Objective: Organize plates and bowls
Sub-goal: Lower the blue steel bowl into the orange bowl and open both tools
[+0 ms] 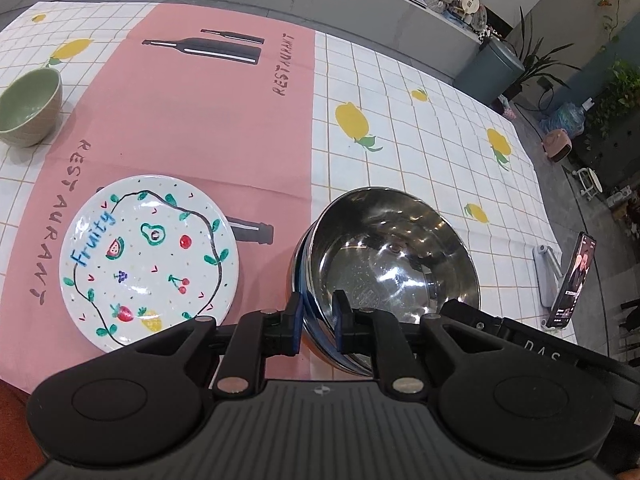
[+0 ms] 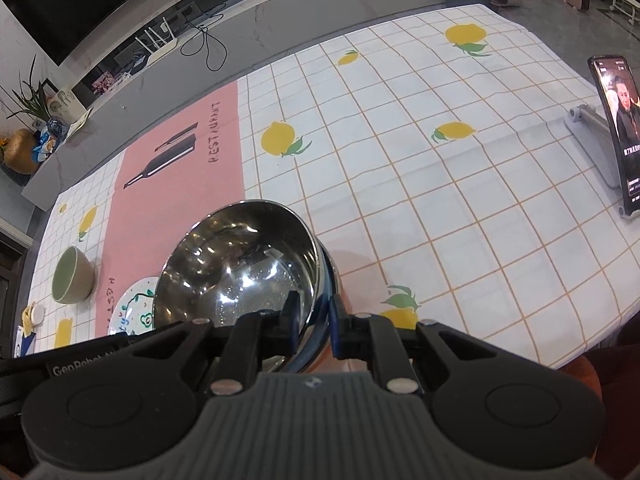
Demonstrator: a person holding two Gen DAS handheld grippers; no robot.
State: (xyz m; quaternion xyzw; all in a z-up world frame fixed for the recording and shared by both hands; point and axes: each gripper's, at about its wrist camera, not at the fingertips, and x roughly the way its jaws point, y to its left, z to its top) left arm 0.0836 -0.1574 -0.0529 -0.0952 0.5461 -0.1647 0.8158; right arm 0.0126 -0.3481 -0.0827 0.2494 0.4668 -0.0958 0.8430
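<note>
A shiny steel bowl (image 1: 384, 248), which seems to be nested in a second one, sits low over the tablecloth (image 1: 420, 152). My left gripper (image 1: 319, 316) is shut on its near left rim, one pad inside and one outside. My right gripper (image 2: 314, 312) is shut on the right rim of the same steel bowl (image 2: 240, 256). A white plate painted with fruit (image 1: 148, 256) lies flat just left of the bowl, and the bowl partly hides the plate (image 2: 136, 312) in the right wrist view. A green bowl (image 1: 28, 108) stands upright at the far left.
A phone on a stand (image 2: 616, 132) stands near the table's right edge. The tablecloth has a pink strip (image 1: 192, 120) down its middle. A small object (image 2: 34, 314) lies at the left edge beyond the green bowl (image 2: 72, 276). A grey counter (image 2: 280, 12) runs behind the table.
</note>
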